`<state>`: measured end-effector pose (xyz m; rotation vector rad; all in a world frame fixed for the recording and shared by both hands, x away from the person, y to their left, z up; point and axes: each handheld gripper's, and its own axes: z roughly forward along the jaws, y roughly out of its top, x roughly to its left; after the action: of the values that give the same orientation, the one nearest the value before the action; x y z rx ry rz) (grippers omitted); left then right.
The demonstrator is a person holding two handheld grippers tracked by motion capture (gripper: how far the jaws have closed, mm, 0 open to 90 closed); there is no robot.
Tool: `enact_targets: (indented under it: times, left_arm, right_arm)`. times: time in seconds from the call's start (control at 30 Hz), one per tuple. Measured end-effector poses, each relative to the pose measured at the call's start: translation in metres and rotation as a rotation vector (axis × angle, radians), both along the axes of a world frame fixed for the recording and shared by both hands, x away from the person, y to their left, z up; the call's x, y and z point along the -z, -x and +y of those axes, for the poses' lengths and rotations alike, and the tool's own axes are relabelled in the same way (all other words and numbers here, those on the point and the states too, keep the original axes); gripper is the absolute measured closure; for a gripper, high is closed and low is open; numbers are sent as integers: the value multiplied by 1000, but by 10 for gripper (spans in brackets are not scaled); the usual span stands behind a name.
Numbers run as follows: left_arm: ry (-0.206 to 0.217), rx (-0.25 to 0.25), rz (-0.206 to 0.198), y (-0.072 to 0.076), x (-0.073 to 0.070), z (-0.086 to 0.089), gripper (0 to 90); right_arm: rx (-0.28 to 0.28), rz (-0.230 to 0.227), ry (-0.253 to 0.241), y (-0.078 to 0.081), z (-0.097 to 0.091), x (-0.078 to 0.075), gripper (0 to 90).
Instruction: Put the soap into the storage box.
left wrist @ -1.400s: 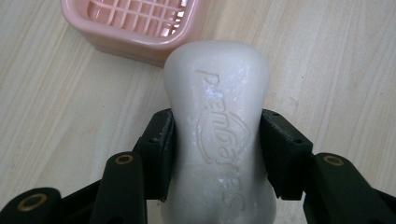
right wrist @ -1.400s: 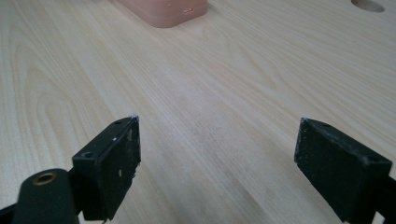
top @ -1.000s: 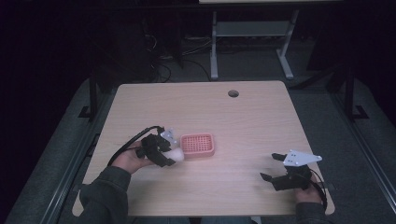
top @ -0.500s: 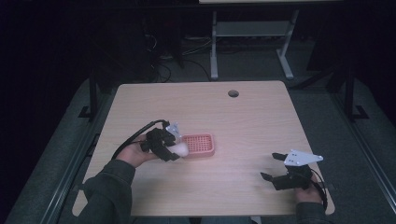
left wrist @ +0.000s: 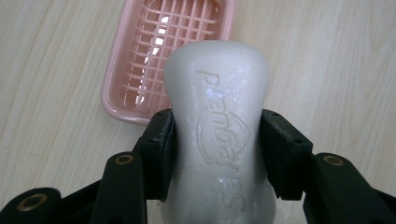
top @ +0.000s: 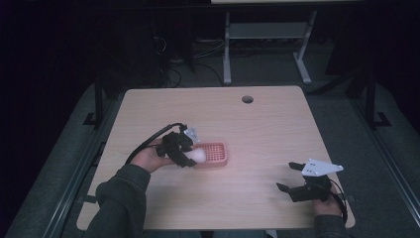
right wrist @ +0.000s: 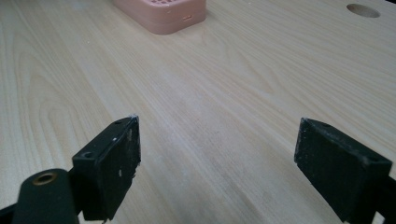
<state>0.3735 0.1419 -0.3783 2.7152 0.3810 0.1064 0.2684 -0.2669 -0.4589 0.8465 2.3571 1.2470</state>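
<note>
While you are carrying the soap [top: 197, 156] in your left gripper [top: 190, 159], the high view is showing it now reaching over the near left end of the pink tray [top: 214, 152], where a second ago it was hanging short of that end; your right gripper [top: 289, 177] is keeping its place near the right edge of the tabletop [top: 257, 124]. Your left gripper view is showing both fingers [left wrist: 161, 149] clamping the white bar's waist, its front end hanging over the tray's grid, so you are likely nearing the set-down. Your right gripper view is showing its fingers [right wrist: 116, 163] standing wide apart, holding nothing, with the tray well ahead.
</note>
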Motion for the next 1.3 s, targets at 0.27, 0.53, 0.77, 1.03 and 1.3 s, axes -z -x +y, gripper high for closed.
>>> enact_targets:
  times: [0.27,0.53,0.77,1.03,1.3]
  left_arm:
    - [5,-2,1,-8,-1,-5,491]
    - [4,4,9,-17,0,-14,491]
    - [8,5,15,-25,4,-23,491]
    - [0,2,30,-36,11,-31,491]
    - [1,7,39,-45,16,-40,491]
  right_arm:
    - [-5,-5,4,0,0,0,137]
    - [-6,-9,2,0,0,0,138]
    - [-5,-8,-2,0,-1,0,138]
    - [-4,-8,-2,0,-1,0,138]
    - [-4,-7,-4,0,-2,0,138]
